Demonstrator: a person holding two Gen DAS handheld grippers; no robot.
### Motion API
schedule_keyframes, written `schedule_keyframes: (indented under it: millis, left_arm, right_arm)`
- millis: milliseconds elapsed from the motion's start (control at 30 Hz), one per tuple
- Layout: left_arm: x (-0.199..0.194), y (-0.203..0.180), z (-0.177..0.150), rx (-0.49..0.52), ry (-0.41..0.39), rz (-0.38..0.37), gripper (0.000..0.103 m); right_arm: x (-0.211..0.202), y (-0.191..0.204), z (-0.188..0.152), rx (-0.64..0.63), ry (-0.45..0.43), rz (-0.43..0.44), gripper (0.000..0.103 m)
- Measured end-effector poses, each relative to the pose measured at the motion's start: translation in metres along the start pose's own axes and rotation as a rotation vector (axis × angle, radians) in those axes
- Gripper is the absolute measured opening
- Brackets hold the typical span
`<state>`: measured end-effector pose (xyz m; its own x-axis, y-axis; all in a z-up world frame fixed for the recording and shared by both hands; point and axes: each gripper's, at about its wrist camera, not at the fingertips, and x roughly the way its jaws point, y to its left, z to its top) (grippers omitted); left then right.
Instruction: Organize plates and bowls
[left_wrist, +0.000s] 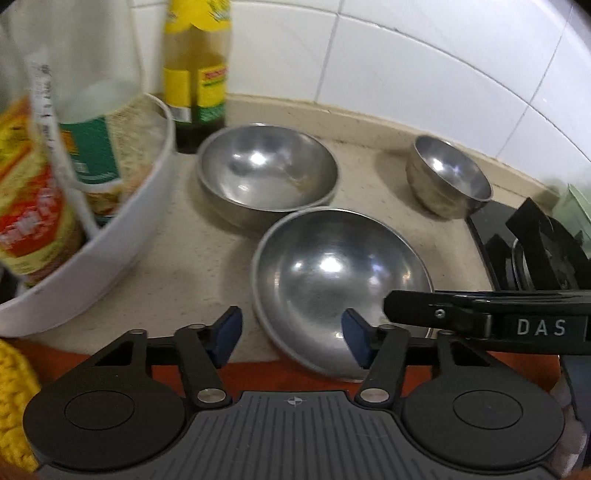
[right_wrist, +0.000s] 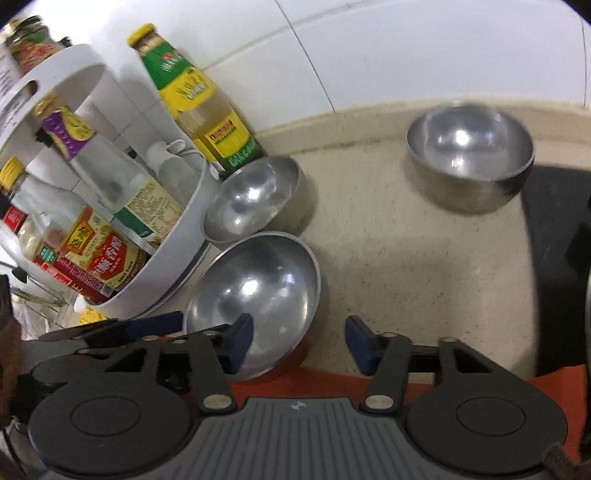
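Observation:
Three steel bowls stand on the beige counter. The near wide bowl (left_wrist: 340, 280) (right_wrist: 258, 291) lies at the counter's front edge, a second wide bowl (left_wrist: 267, 173) (right_wrist: 251, 199) just behind it, and a small deep bowl (left_wrist: 448, 177) (right_wrist: 469, 147) apart at the far right. My left gripper (left_wrist: 291, 336) is open and straddles the near bowl's front-left rim, right pad inside, left pad outside. My right gripper (right_wrist: 299, 341) is open astride the same bowl's right rim, left pad inside. No pad presses on the rim.
A white round rack (left_wrist: 122, 236) (right_wrist: 177, 258) full of sauce bottles crowds the left, touching the wide bowls' side. A yellow-labelled oil bottle (left_wrist: 195, 74) stands behind. A black gas hob (left_wrist: 535, 251) borders the right. White tiled wall behind; yellow cloth (left_wrist: 14, 398) at lower left.

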<state>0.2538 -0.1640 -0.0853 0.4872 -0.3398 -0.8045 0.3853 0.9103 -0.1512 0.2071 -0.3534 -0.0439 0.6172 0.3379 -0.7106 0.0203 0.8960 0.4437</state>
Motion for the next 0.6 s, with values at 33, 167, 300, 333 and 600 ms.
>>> schedule_keyframes:
  millis: [33,167,300,333,600]
  left_arm:
    - [0.003,-0.001,0.001,0.004,0.009,-0.006,0.06]
    - [0.011,-0.005,0.001,0.023,0.031,-0.014,0.061]
    - [0.011,-0.016,0.001,0.041,0.048,-0.046,0.06]
    - [0.01,-0.019,0.001,0.048,0.047,-0.054,0.06]
    - [0.012,-0.047,-0.003,0.119,0.064,-0.111,0.066]
  right_arm:
    - [0.003,-0.002,0.001,0.009,0.011,0.01,0.044]
    - [0.013,-0.011,0.004,0.047,0.046,0.026,0.039]
    - [0.013,-0.018,0.0,0.082,0.066,0.064,0.033]
    - [0.011,-0.018,0.0,0.086,0.065,0.065,0.032]
    - [-0.022,-0.029,-0.008,0.101,0.054,0.025,0.032]
